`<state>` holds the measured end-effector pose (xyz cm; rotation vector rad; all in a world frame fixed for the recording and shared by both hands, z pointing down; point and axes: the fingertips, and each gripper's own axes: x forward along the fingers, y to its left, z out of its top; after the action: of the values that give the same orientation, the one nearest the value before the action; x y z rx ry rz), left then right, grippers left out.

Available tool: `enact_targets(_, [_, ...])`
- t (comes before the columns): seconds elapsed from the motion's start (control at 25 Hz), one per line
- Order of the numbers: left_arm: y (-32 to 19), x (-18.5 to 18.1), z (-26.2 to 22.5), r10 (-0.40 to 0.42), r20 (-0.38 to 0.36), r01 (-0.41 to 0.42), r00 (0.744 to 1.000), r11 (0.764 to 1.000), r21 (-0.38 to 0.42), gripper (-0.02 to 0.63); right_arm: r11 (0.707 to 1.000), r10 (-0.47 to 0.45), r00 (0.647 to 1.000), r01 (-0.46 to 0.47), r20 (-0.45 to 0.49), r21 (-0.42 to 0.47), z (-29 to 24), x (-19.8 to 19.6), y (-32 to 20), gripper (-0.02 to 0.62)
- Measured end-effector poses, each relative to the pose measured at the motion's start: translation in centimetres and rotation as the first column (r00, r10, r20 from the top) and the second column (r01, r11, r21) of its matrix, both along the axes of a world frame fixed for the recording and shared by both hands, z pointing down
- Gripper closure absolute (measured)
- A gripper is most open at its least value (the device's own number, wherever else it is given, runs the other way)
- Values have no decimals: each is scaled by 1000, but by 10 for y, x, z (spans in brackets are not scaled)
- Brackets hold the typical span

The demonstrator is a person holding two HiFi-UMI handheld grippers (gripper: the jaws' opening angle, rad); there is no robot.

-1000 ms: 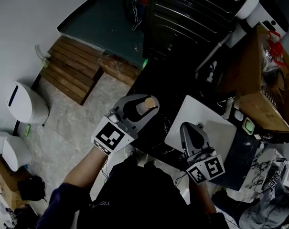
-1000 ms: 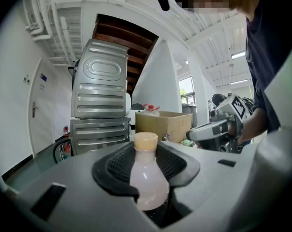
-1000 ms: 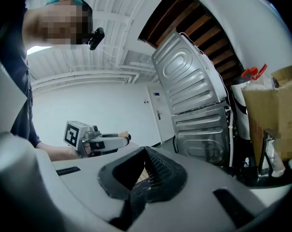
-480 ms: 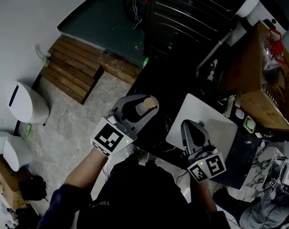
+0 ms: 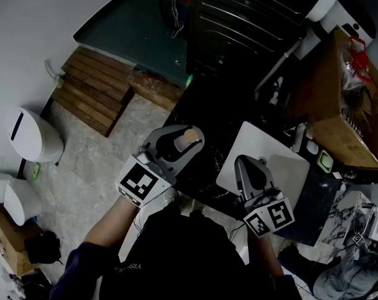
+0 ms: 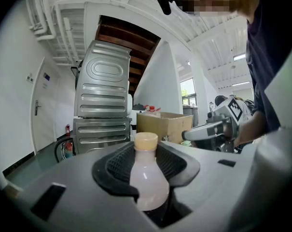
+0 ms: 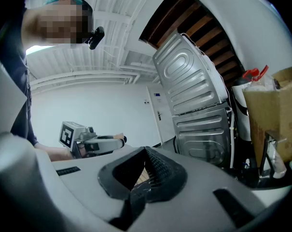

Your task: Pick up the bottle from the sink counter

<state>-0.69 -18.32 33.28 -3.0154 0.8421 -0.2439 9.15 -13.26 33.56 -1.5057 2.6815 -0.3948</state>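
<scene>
The left gripper has its jaws closed round the body of the small milky bottle. The bottle stands upright between the ribbed pads with its tan cap poking above them, held out to the left of the white sink, while the right gripper has its jaws drawn together on nothing. I'd judge the bottle light, smooth plastic that could slip or dent, so the wide belly below the shoulder is the place to hold it; its base is hidden behind the jaws, so I cannot tell what lies beneath it
</scene>
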Motion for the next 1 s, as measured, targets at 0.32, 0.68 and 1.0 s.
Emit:
enact_targets(0.32, [5,-4,4,-5,0,5,1000,1000,-16,465,1000,-10,1000,10,-1,1,0,-5,1,571])
enact_targets(0.68, [9,-4,8,-6,-2,6,1000,999,-33,465,1000,-24,1000,24,-13,0,0,-10,2,571])
enact_targets(1.0, [9,-2,11,-2,-4,2,1000,999,-38,465,1000,-27,999,27,-21,-5,1,-11,0,571])
